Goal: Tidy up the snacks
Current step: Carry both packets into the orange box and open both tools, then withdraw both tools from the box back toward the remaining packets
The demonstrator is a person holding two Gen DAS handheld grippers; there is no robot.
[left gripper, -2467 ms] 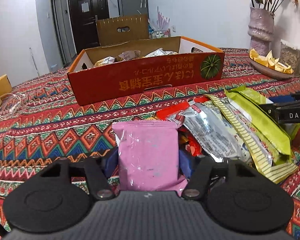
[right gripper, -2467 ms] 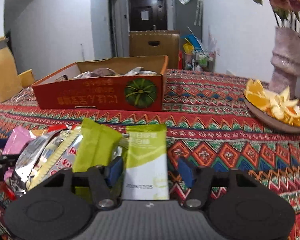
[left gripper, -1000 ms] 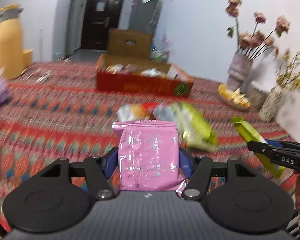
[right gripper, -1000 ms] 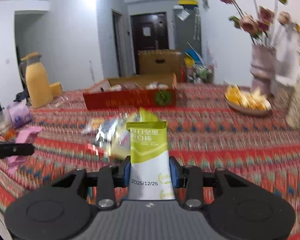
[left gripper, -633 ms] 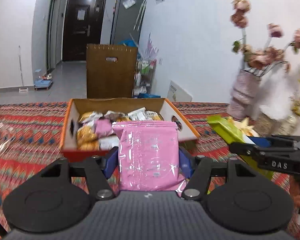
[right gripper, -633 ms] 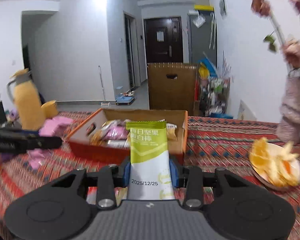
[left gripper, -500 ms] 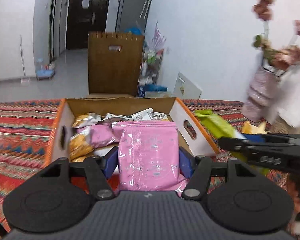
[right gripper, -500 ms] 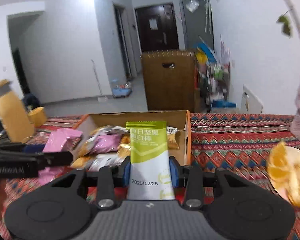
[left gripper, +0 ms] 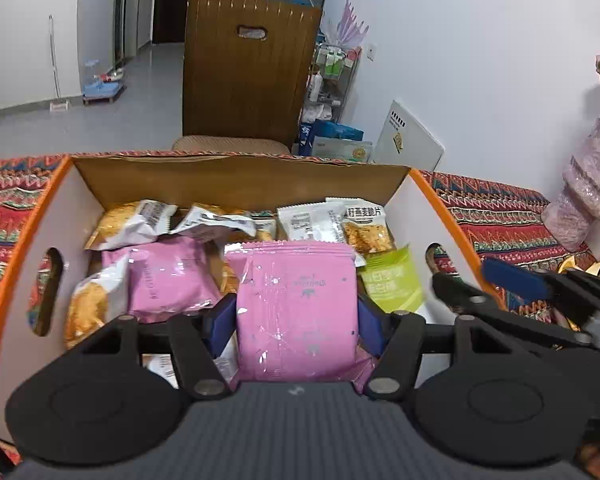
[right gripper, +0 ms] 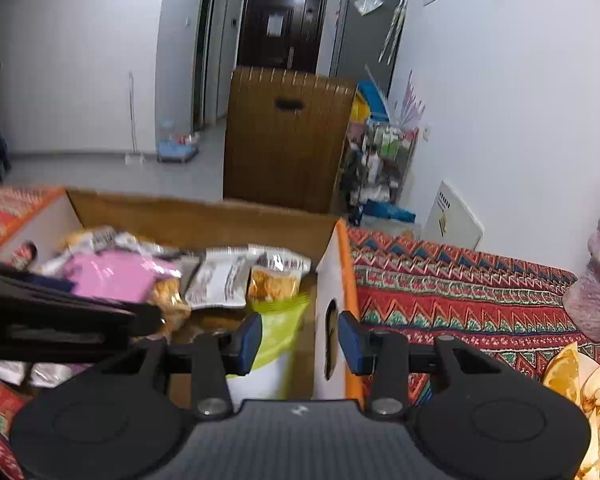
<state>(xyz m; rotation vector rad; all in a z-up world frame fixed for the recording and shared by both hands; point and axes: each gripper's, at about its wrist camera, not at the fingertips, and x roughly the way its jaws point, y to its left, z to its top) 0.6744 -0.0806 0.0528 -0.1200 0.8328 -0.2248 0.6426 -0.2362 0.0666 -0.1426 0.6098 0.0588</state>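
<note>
My left gripper is shut on a pink snack packet and holds it over the open cardboard box, which holds several snack packets. My right gripper is open and empty over the box's right end wall. The green and white snack packet lies loose inside the box just below and left of the right gripper's jaws; it also shows in the left wrist view. The right gripper shows at the right of the left wrist view, and the left gripper at the left of the right wrist view.
The box stands on a table with a red patterned cloth. A plate of orange pieces and a pink vase stand to the right. A brown chair back rises behind the box.
Both grippers have moved forward over the box. The right gripper has opened and let go of the green and white packet, which dropped into the box. The left gripper still holds the pink packet.
</note>
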